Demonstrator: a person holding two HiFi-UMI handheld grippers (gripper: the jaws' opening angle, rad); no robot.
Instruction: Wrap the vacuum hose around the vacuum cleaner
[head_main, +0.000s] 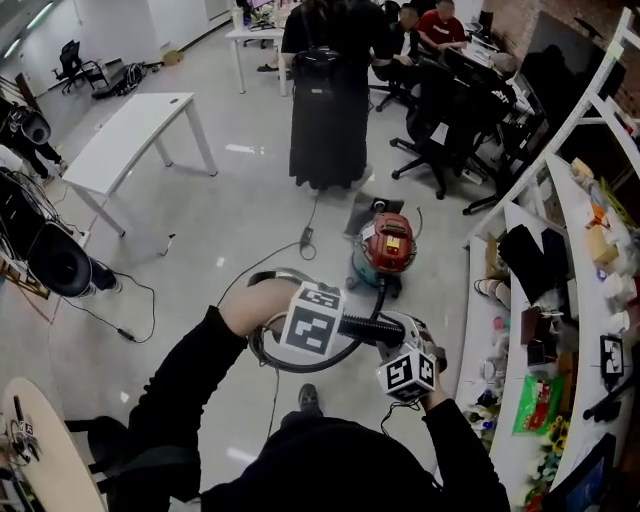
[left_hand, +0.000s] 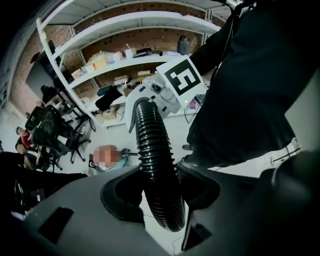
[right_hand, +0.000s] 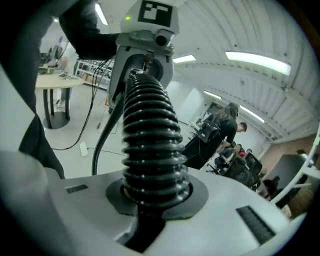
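Your black sleeves (head_main: 190, 390) filled the bottom of the head view, both arms drawn in close so the two tools met in front of your chest. You had the left gripper (left_hand: 157, 200) clamped on the ribbed black hose (head_main: 362, 327). Its jaws stood part-way apart only because the hose filled the gap between the pads. The right gripper (right_hand: 150, 200) was closed on the same hose a little further along, and the ribs sat snug in the round notch of its jaws.

Holding the hose at two points close together gave you a short, stiff span between the hands. That looked like the reason for the grip: one hand could anchor while the other fed and steered a turn.

From that span a dark loop curved down beneath your hands and ran up toward the red vacuum cleaner (head_main: 388, 245). The cleaner stood upright on the pale floor (head_main: 200, 220), ahead of you and well apart from both grippers. None of the hose looked wound round its body yet, so by my judgement you were gathering slack, not laying coils. A thin cable (head_main: 306, 236) lay on the floor just left of the cleaner, where a swinging loop could snag it.
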